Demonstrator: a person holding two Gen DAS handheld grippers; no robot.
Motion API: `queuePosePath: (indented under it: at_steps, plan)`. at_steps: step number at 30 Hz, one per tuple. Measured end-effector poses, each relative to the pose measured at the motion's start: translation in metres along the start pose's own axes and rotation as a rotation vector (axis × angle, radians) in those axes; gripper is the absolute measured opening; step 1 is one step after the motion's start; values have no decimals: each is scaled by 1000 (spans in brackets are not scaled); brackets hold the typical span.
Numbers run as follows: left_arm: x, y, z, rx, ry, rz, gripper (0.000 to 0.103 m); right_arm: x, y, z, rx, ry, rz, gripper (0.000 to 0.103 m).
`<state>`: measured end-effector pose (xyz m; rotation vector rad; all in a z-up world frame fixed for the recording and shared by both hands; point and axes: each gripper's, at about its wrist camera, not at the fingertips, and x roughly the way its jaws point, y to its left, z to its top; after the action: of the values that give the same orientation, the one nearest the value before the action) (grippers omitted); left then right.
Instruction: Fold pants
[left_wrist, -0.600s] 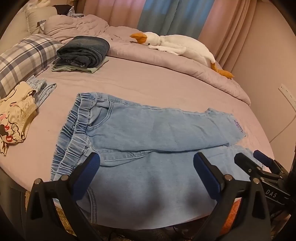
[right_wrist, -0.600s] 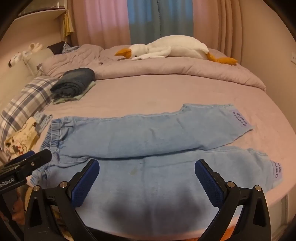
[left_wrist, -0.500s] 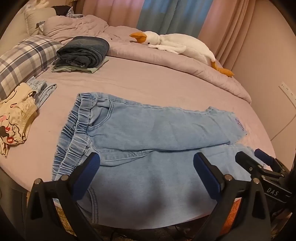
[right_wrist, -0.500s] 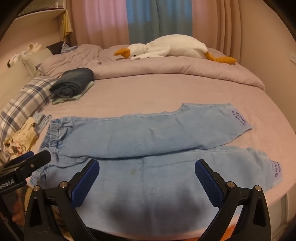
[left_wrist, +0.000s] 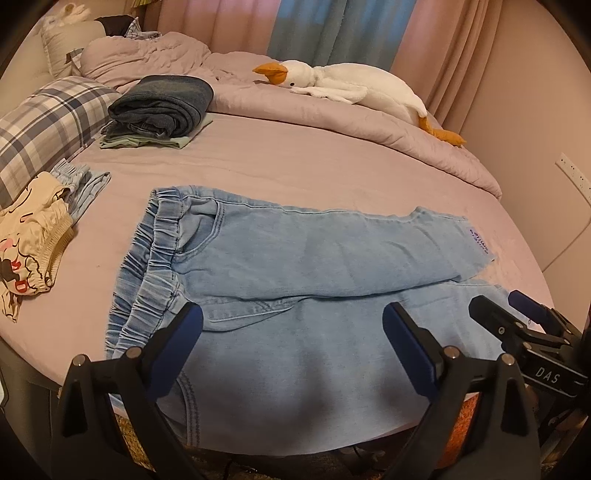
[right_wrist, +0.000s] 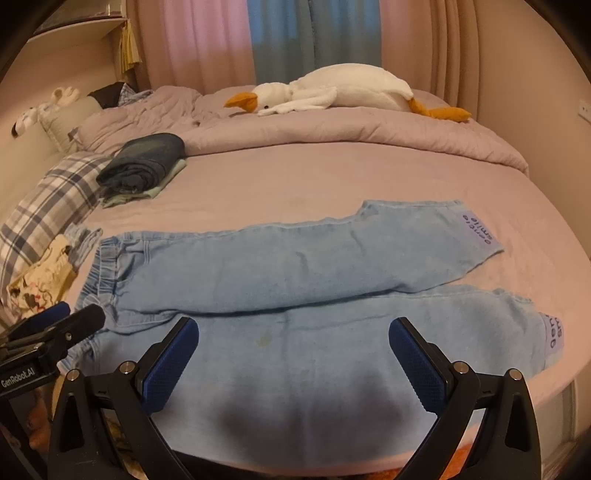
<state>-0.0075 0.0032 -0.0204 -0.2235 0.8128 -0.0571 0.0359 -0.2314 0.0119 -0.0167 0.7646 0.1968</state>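
Observation:
Light blue denim pants (left_wrist: 295, 266) lie flat on the bed, elastic waistband to the left, both legs stretched to the right; they also show in the right wrist view (right_wrist: 295, 273). The near leg reaches the bed's front edge. My left gripper (left_wrist: 291, 332) is open and empty, hovering over the near leg close to the waistband. My right gripper (right_wrist: 293, 343) is open and empty over the middle of the near leg. Each gripper shows at the edge of the other's view, the right (left_wrist: 517, 321) and the left (right_wrist: 70, 321).
A folded stack of dark jeans and green cloth (left_wrist: 162, 107) sits at the back left. A plaid pillow (left_wrist: 44, 125) and a cream patterned garment (left_wrist: 29, 240) lie at the left. A white goose plush (left_wrist: 343, 85) rests on the rumpled duvet (left_wrist: 332, 125) behind.
Both grippers have drawn back slightly from the bed; the pants sit a little farther off in both views. The pants have not moved.

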Motion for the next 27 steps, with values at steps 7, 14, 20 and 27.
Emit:
queuePosePath:
  at_steps: [7,14,20,27]
  plan:
    - [2,-8,-1,42,0,14,97,0,3,0,-13,-8,-7,102]
    - [2,-8,-1,43,8,14,97,1,1,-1,-9,-2,3,101]
    - [5,-10,-2,48,27,17,97,4,-1,-2,0,19,5,101]
    - [7,-12,-3,57,40,21,97,7,-3,-4,-6,40,-8,101]
